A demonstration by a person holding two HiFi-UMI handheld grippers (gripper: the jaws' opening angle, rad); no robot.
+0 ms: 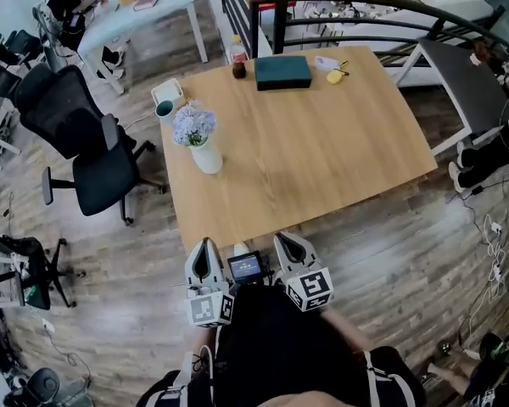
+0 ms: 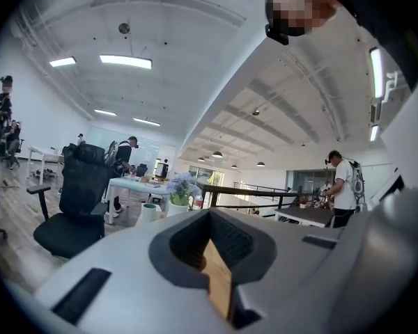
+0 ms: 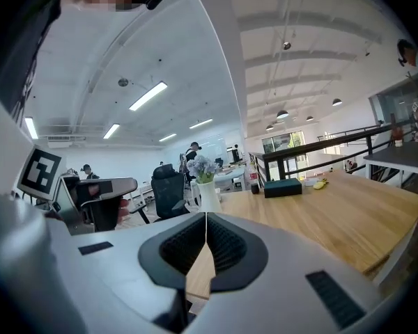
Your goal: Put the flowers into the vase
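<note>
This is an open-plan office on an upper level. In the head view, black swivel office chairs (image 1: 102, 172) stand at nine o'clock on wood-plank flooring (image 1: 390, 253). A cluttered white desk (image 1: 165, 7) sits at eleven, and a dark metal railing (image 1: 348, 2) curves past twelve, beyond a wooden table (image 1: 322, 151). Cables (image 1: 495, 265) trail at four. The left gripper view shows strip ceiling lights (image 2: 125, 61) at eleven and people (image 2: 129, 155) by desks at nine.
</note>
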